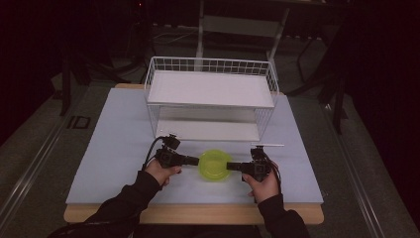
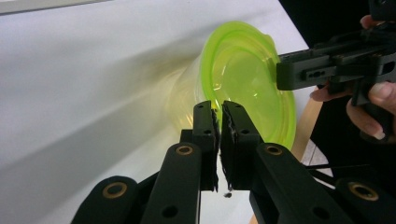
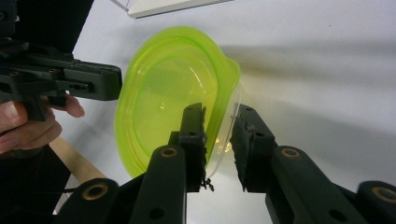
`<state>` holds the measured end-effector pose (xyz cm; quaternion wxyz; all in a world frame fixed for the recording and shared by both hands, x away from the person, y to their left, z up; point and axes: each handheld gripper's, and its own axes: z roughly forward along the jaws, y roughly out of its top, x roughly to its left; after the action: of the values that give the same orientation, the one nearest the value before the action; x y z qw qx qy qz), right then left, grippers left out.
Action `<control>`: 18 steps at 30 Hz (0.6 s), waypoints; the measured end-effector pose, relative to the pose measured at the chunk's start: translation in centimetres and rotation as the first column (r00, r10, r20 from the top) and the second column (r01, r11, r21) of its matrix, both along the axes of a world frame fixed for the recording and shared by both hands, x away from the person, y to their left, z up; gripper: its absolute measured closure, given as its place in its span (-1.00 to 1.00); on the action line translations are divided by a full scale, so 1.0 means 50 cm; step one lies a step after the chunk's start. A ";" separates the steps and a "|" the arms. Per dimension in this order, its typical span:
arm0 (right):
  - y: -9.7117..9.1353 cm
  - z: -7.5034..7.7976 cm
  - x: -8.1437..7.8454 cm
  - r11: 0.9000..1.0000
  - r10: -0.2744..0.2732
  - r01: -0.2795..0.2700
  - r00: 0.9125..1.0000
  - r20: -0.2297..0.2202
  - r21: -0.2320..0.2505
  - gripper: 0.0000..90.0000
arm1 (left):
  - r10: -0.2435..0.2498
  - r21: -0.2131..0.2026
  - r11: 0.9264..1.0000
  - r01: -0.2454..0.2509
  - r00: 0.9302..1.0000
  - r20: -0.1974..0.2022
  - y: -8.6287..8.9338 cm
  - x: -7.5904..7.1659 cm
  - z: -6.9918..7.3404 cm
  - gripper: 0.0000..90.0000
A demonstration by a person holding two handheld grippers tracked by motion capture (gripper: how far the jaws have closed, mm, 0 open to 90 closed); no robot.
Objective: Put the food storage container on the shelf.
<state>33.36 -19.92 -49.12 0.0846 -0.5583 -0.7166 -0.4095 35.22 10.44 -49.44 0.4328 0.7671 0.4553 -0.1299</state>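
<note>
A translucent lime-green bowl [image 1: 214, 165] sits on the pale table near its front edge, between my two grippers. My left gripper [image 1: 197, 160] comes at it from the left. In the left gripper view its jaws [image 2: 217, 105] are pinched together on the near rim of the bowl [image 2: 247, 79]. My right gripper [image 1: 229, 166] comes from the right. In the right gripper view its jaws [image 3: 219, 109] straddle the rim of the bowl [image 3: 163, 88], one inside and one outside, and a gap still shows between them. Each gripper view shows the other gripper at the opposite rim.
A white wire rack [image 1: 210, 99] with two shelves stands behind the bowl at mid-table. A thin white strip [image 1: 267, 145] lies just behind my right gripper. The table's wooden front edge [image 1: 198, 214] runs below the person's hands. Dark floor and furniture surround the table.
</note>
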 end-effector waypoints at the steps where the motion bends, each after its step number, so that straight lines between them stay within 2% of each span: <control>1: 0.000 0.001 -0.001 1.000 0.001 -0.001 1.000 0.000 0.001 0.66 | 0.008 0.006 1.000 -0.008 1.000 0.011 0.000 -0.001 0.000 0.88; 4: 0.001 0.002 -0.002 1.000 0.006 -0.006 1.000 0.007 -0.013 0.68 | 0.017 0.005 1.000 -0.017 1.000 0.018 0.000 0.000 -0.002 0.71; 6: -0.001 0.002 -0.002 1.000 0.006 -0.006 1.000 0.007 -0.013 0.68 | 0.021 0.002 1.000 -0.021 1.000 0.003 0.003 0.003 -0.004 0.54; 9: 0.000 0.002 -0.002 1.000 0.005 -0.005 1.000 0.015 -0.020 0.69 | 0.024 -0.002 1.000 -0.024 1.000 -0.011 0.005 0.006 -0.005 0.45; 12: 0.000 0.003 -0.002 1.000 0.009 -0.008 1.000 0.020 -0.025 0.69 | 0.019 -0.039 0.999 -0.021 0.999 -0.048 0.009 0.008 -0.009 0.45; 15: 0.000 0.003 -0.002 1.000 0.007 -0.007 1.000 0.017 -0.019 0.73 | 0.006 -0.079 0.997 -0.012 0.998 -0.064 0.007 0.007 -0.011 0.41; 18: 0.003 0.005 -0.003 1.000 0.012 -0.012 1.000 0.025 -0.028 0.75 | -0.040 -0.058 0.998 0.036 0.997 -0.059 -0.007 0.003 -0.011 0.41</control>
<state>33.20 -19.78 -48.88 0.0701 -0.5500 -0.7266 -0.4059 35.37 10.11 -50.01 0.4379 0.7589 0.4496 -0.1739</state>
